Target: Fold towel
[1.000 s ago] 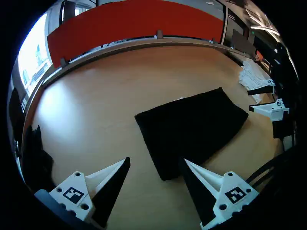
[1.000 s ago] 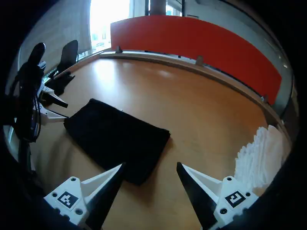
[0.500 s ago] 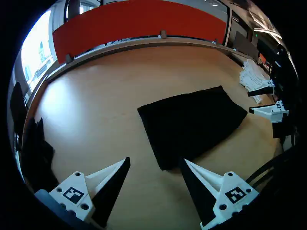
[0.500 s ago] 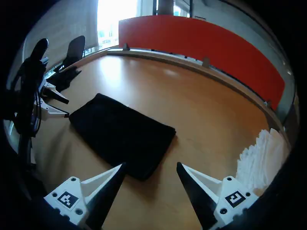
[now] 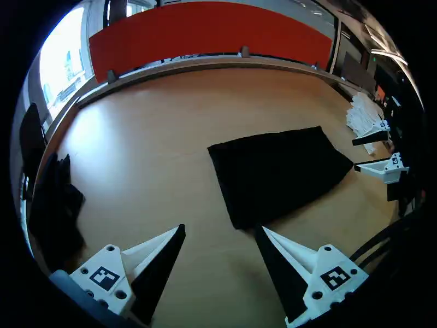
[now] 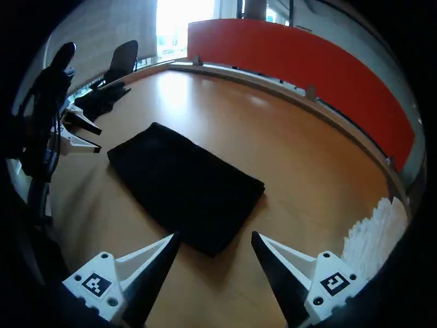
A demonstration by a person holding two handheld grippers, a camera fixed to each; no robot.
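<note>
The black towel (image 5: 278, 175) lies flat on the tabletop (image 5: 136, 153), at 1 o'clock from the left hand-held gripper (image 5: 218, 229). Both it and the right hand-held gripper (image 6: 214, 235) are wide and empty. Each should, I think, pinch a near corner squarely.

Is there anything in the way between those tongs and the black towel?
Nothing visible. The left tongs and right tongs both hang open, with just bare wooden table before the black towel.
</note>
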